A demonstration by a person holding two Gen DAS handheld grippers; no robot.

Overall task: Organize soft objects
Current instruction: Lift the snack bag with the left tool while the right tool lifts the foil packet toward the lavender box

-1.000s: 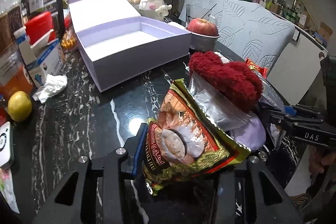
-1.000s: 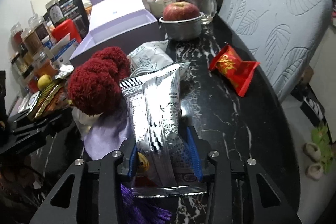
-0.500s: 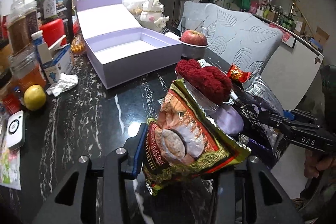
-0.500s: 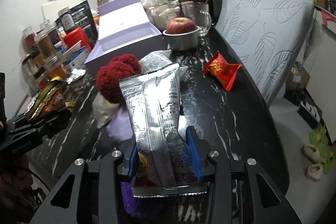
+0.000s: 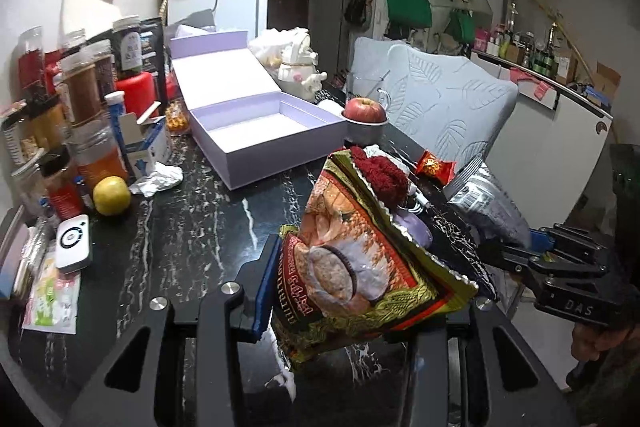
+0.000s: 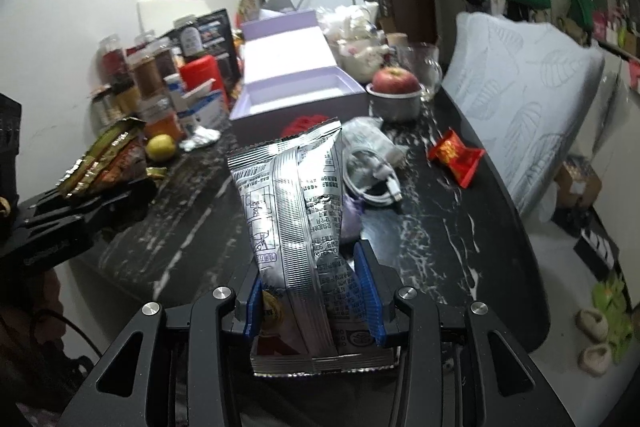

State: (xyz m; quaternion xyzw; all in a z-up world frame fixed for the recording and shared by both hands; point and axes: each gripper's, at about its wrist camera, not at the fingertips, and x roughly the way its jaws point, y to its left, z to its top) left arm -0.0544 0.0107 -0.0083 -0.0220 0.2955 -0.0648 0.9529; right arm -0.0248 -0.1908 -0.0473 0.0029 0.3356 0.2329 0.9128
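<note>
The left tool (image 5: 352,291) pinches a crinkly gold snack bag (image 5: 360,259) by its lower half; the right tool (image 6: 312,301) clamps a silver foil packet (image 6: 296,211) low down. Both look light, slippery, crushable (contents probably brittle), with the lilac box (image 5: 256,131) open ahead.

The left wrist camera sits just behind its own jaws and looks forward and down along them across the black marble-veined bench (image 5: 192,227), facing the open lilac cardboard box (image 5: 256,131) near the far edge, with the right gripper (image 5: 532,247) showing at its right side. The right wrist camera looks the same way from farther toward the bench's right edge, close behind its jaws, and catches the left gripper (image 6: 100,195) at its left side. Both views share the lilac box (image 6: 296,99), the red apple in a grey metal bowl (image 5: 365,110) (image 6: 395,82), the small red foil packet (image 5: 434,165) (image 6: 456,155) and the pale leaf-patterned chair back (image 5: 448,107) (image 6: 528,83).
</note>
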